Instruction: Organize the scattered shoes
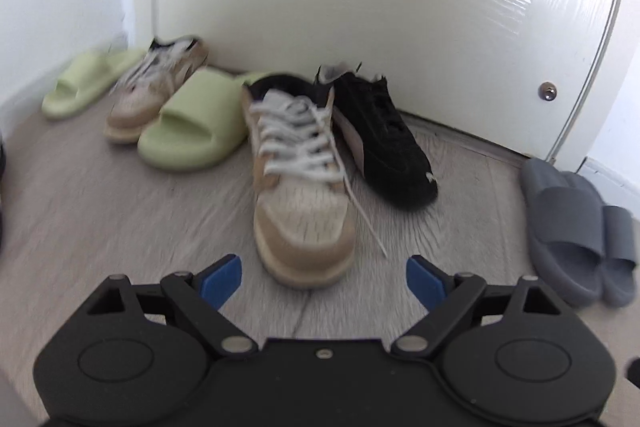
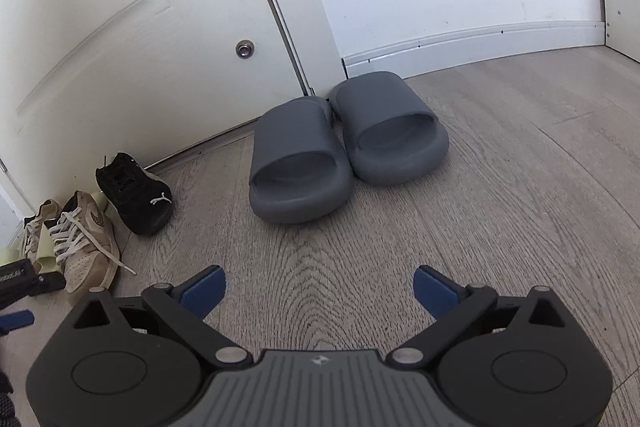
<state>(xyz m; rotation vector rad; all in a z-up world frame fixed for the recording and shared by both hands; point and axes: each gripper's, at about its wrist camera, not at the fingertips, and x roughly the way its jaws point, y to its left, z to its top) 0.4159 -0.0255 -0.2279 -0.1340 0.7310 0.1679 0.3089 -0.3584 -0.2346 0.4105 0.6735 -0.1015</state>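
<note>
Scattered shoes line the floor by a white panelled door [image 1: 380, 7]: two grey foam slides [image 2: 344, 143] already paired, while a beige lace-up sneaker [image 1: 300, 187], its mate [image 1: 156, 87], one black suede trainer [image 1: 384, 135] and two lime-green slides [image 1: 192, 123] stay jumbled. Left gripper [image 1: 324, 279] and right gripper [image 2: 318, 291] hover spread apart, empty.

Grey wood-grain floor [image 2: 500, 187], pair of grey slides [image 2: 344, 147], black sneaker [image 1: 384, 135], two beige sneakers [image 1: 300, 179], two green slides [image 1: 192, 127]

Soft, even daylight; glare streaks the glossy door [image 1: 360, 7] at upper right. The left wrist view is motion-blurred, the right sharp. Fisheye edges bend, corners vignette dark.
</note>
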